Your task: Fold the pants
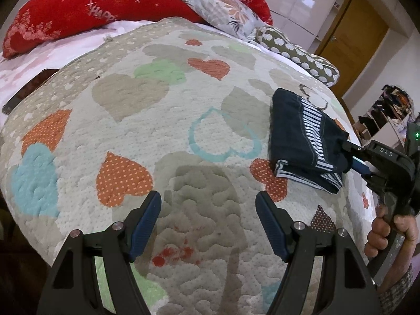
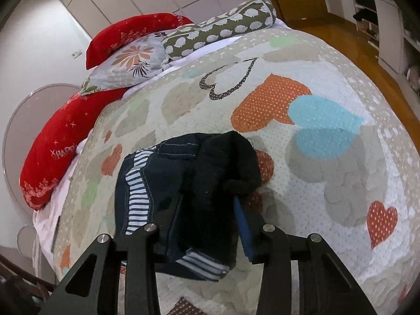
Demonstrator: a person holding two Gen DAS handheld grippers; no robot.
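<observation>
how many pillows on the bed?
4, all at the head: a long red pillow on the left, a second red pillow behind, a floral pillow between them, and a spotted pillow on the right. More may be hidden behind.

pants (image 1: pixel 302 141) | dark navy, white-striped band along stitched seam | folded into a compact bundle | laid on the bed (image 1: pixel 157 120) near its right edge | one end clamped by the right hand-held gripper (image 2: pixel 207 223)
</observation>
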